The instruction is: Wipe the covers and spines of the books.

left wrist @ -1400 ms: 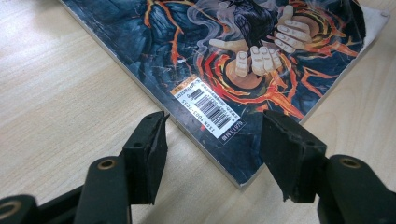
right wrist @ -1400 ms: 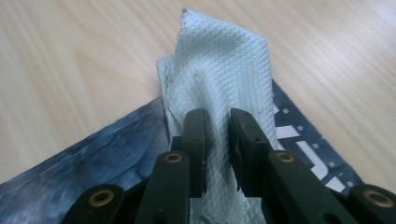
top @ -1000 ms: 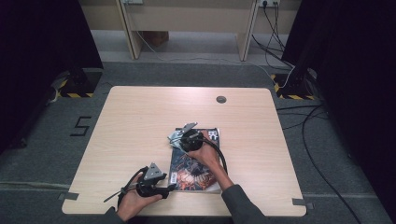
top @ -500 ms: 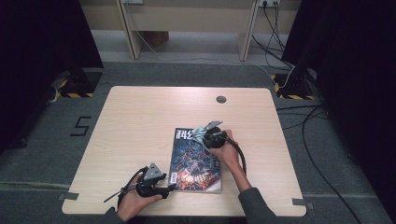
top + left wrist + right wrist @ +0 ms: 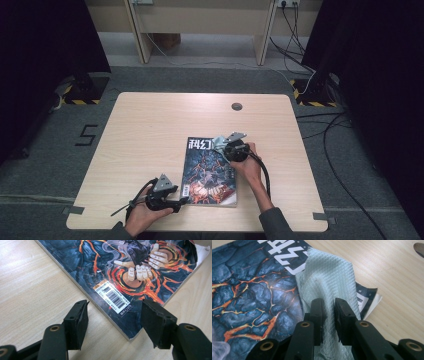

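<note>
A magazine (image 5: 207,175) with a dark lava-and-figure cover lies flat on the wooden table (image 5: 150,130), near its front edge. My right gripper (image 5: 223,147) rests on the cover's upper right part, shut on a pale waffle-textured cloth (image 5: 218,143). In the right gripper view the cloth (image 5: 329,277) is pinched between the jaws of the right gripper (image 5: 329,303) and drapes over the magazine (image 5: 249,290). My left gripper (image 5: 181,201) sits at the magazine's lower left corner. In the left gripper view the left gripper (image 5: 116,323) stands open around that corner, by the barcode (image 5: 112,297), with its pads off it.
A round cable hole (image 5: 236,106) is in the table's far right part. The table's left half and far side are bare wood. Cables (image 5: 325,130) run over the grey floor to the right, and a desk frame (image 5: 200,30) stands beyond.
My right gripper has slid to the right across the top of the cover, carrying the cloth from the upper left to the upper right. The left gripper has stayed put.
</note>
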`<state>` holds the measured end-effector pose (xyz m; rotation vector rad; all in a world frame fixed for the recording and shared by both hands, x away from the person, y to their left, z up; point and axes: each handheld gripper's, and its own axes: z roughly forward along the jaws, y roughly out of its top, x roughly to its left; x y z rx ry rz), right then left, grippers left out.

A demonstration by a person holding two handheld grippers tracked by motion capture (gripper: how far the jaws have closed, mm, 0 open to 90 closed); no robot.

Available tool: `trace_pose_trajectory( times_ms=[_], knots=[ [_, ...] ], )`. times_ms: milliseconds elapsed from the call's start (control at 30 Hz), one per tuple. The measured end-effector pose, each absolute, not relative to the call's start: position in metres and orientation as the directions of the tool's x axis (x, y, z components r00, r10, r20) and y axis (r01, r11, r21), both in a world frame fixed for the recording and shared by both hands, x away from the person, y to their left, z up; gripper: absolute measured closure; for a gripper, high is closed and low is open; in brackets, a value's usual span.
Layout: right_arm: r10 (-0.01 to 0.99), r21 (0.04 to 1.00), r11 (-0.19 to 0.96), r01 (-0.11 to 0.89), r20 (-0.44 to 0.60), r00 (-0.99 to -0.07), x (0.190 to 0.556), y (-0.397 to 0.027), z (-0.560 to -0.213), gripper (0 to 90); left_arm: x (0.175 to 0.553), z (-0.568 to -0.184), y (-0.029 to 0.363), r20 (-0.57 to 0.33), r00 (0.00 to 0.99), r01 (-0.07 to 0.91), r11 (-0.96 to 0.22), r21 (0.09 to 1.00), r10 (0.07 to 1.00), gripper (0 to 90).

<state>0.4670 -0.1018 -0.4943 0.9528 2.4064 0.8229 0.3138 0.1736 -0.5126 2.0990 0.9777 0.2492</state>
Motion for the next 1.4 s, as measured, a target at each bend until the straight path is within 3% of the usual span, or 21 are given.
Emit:
trace_pose_trajectory(
  times_ms=[433, 700, 833, 933, 1100, 1400],
  knots=[
    [0.678, 0.647, 0.607, 0.462, -0.118, -0.726, 0.464, -0.074, -0.493, 76.7, 0.316, -0.512, 0.174, -0.143, 0.691, 0.56, -0.4, 0.726, 0.709, 37.2],
    [0.614, 0.639, 0.644, 0.421, -0.104, -0.782, 0.457, -0.045, -0.492, 76.6, 0.312, -0.511, 0.178, -0.121, 0.72, 0.547, -0.451, 0.706, 0.684, 31.5],
    [0.585, 0.635, 0.66, 0.402, -0.098, -0.805, 0.452, -0.035, -0.492, 76.4, 0.307, -0.51, 0.178, -0.089, 0.738, 0.517, -0.477, 0.711, 0.668, 34.7],
    [0.562, 0.635, 0.666, 0.392, -0.082, -0.823, 0.449, -0.028, -0.492, 76.3, 0.305, -0.51, 0.177, -0.041, 0.752, 0.482, -0.507, 0.715, 0.658, 43.1],
    [0.531, 0.628, 0.685, 0.368, -0.084, -0.843, 0.438, -0.017, -0.492, 76.2, 0.304, -0.511, 0.175, -0.035, 0.769, 0.463, -0.52, 0.718, 0.638, 48.5],
    [0.518, 0.62, 0.701, 0.351, -0.105, -0.849, 0.44, -0.014, -0.491, 76.3, 0.31, -0.512, 0.171, -0.053, 0.754, 0.484, -0.499, 0.719, 0.655, 47.9]
  ],
)
